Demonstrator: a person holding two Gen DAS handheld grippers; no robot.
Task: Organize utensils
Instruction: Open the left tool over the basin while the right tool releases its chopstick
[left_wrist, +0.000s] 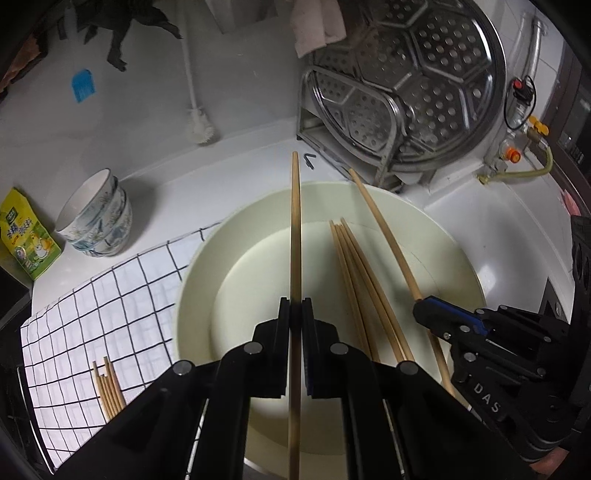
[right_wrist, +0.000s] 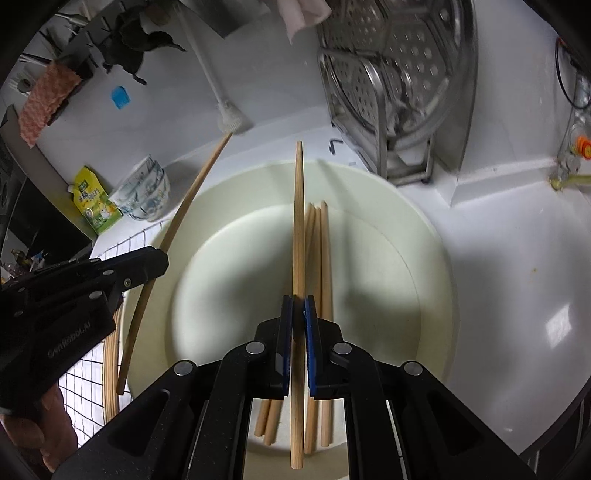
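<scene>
A cream basin (left_wrist: 192, 280) (right_wrist: 424, 266) holds several wooden chopsticks (left_wrist: 354, 273) (right_wrist: 319, 254) lying in a bundle. My left gripper (left_wrist: 295, 306) is shut on one chopstick (left_wrist: 294, 221) and holds it above the basin; it also shows at the left of the right wrist view (right_wrist: 162, 258) with its chopstick (right_wrist: 184, 206). My right gripper (right_wrist: 298, 299) is shut on another chopstick (right_wrist: 298, 221) above the bundle; it shows at the right of the left wrist view (left_wrist: 421, 308) with its chopstick (left_wrist: 384, 229). Several more chopsticks (left_wrist: 108, 387) lie on the checked cloth (left_wrist: 110, 306).
A metal rack with a perforated steamer tray (left_wrist: 406, 74) stands behind the basin. Stacked patterned bowls (left_wrist: 99, 218) and a yellow-green pouch (left_wrist: 26, 236) sit at the left. A white brush (left_wrist: 197, 122) leans on the back wall. Gas fittings (left_wrist: 513, 155) are at the right.
</scene>
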